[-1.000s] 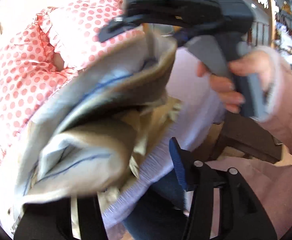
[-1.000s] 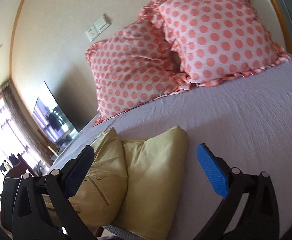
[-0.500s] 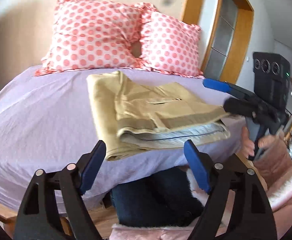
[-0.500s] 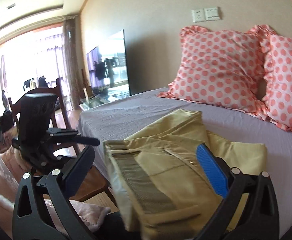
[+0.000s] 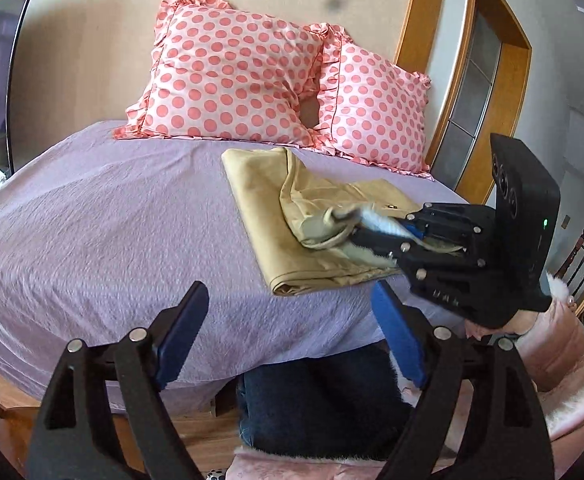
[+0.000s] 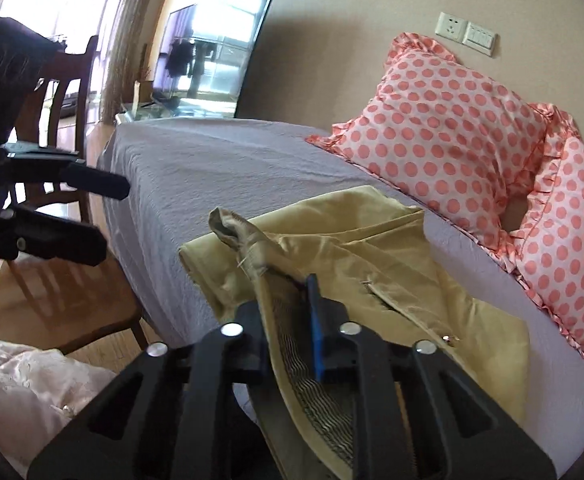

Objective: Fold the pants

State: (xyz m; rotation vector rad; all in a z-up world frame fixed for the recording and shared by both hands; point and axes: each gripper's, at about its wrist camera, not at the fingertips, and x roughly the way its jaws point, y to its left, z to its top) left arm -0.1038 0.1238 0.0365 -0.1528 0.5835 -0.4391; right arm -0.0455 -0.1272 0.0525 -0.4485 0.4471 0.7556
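One pair of tan cotton pants (image 5: 312, 216), partly folded near the edge of the lilac-sheeted bed (image 5: 91, 220); right claw (image 6: 292, 300) clamped on waistband, lifting it for folding; left claw (image 5: 292, 332) stood apart, empty.

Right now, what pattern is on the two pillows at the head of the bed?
The pillows are white with coral-pink polka dots and ruffled edges; clearest in the left wrist view.
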